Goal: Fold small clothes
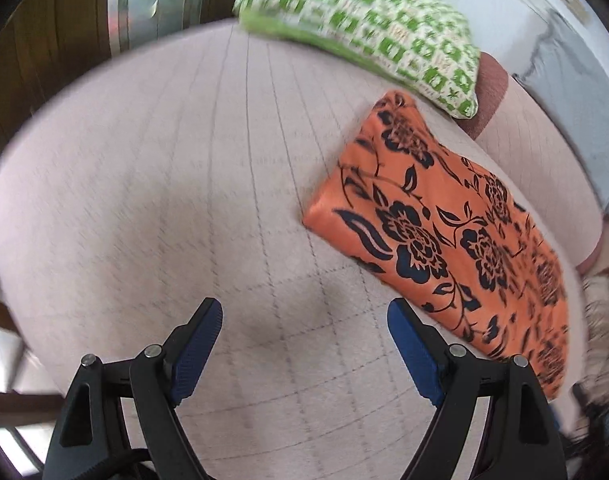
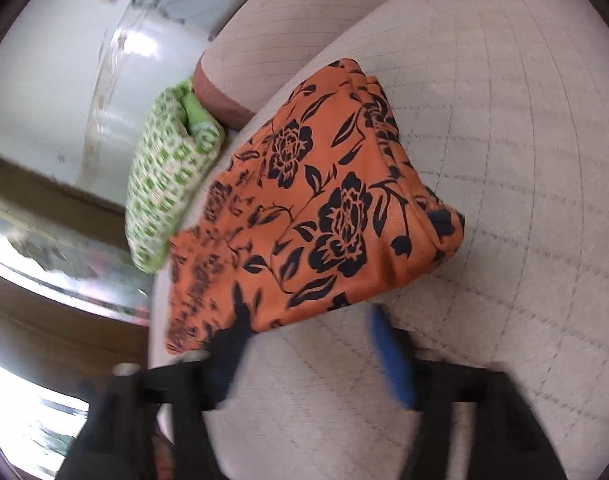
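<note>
A folded orange cloth with black flowers (image 1: 452, 236) lies on the pale checked bed cover (image 1: 164, 184); it also shows in the right wrist view (image 2: 324, 208). My left gripper (image 1: 304, 312) is open and empty, above the bare cover just left of the orange cloth. My right gripper (image 2: 308, 312) is open and empty, blurred by motion, at the near edge of the orange cloth, its left finger over the cloth's edge. A folded green-and-white patterned cloth (image 1: 368, 28) lies beyond the orange one, near the bed's edge, and shows in the right wrist view (image 2: 164, 184).
A reddish-brown band of the cover (image 1: 490, 92) sits beside the green cloth. A white glossy surface (image 2: 64, 80) and a wooden frame with metal rail (image 1: 136, 4) stand past the bed's edge. A mottled fabric (image 1: 604, 320) lies at the right.
</note>
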Tool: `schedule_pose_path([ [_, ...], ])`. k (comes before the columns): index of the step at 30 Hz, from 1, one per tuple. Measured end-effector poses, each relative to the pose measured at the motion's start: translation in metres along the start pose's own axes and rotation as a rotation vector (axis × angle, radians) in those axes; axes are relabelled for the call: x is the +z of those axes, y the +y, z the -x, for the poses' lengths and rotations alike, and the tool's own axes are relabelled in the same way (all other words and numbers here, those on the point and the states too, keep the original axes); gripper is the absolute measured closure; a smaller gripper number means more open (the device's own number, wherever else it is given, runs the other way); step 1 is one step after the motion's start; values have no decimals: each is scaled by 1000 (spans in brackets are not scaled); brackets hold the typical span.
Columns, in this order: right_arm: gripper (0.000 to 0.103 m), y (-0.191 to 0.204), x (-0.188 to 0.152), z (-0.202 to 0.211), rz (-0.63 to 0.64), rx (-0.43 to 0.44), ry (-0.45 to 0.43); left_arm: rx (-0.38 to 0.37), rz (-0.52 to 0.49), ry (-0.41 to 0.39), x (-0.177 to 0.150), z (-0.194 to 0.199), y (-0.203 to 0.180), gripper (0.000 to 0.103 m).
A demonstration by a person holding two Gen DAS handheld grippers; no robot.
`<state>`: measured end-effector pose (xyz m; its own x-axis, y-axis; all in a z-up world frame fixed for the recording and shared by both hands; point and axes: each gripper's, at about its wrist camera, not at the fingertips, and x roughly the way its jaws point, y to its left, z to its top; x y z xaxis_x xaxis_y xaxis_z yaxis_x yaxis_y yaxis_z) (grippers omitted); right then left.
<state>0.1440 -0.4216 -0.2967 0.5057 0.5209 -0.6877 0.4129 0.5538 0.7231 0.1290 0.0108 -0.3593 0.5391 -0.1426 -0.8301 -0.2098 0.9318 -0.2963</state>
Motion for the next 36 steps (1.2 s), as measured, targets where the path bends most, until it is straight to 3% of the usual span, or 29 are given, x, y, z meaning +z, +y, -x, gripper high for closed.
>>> schedule_pose_path([
  [2,31,1,0,3,15,-10,-19,-38,84,48,3,-15,6,17],
  [4,31,3,-2,3,27,-21,-18,-56,134,1,7,-14,5,14],
  [7,31,1,-2,3,23,-21,-8,-122,148,1,16,-23,-3,14],
  [13,31,-4,-1,3,7,-33,-8,-98,151,-39,31,-38,-17,14],
  [17,31,-12,3,-2,-38,-42,-9,-177,147,-35,45,-48,-22,14],
  [19,31,-18,6,-5,-86,-24,-9,-198,166,-43,51,-51,-18,23],
  [21,31,-28,9,-8,-153,-6,-10,-214,172,-45,54,-55,-17,60],
  [22,31,-32,10,-9,-180,7,-11,-239,169,-22,55,-59,-17,68],
  [26,32,-44,16,-18,-278,40,-26,-253,161,-21,56,-62,-20,70],
  [29,31,-44,23,-23,-300,42,-56,-261,177,-28,57,-64,-21,48],
  [32,31,-45,32,-30,-323,47,-85,-275,176,-27,59,-65,-24,44],
  [34,32,-46,38,-34,-332,57,-111,-280,156,-48,60,-65,-27,47],
  [35,38,-45,41,-36,-328,58,-119,-291,149,-58,62,-67,-28,63],
  [36,45,-44,45,-39,-317,52,-125,-301,136,-65,64,-70,-29,72],
])
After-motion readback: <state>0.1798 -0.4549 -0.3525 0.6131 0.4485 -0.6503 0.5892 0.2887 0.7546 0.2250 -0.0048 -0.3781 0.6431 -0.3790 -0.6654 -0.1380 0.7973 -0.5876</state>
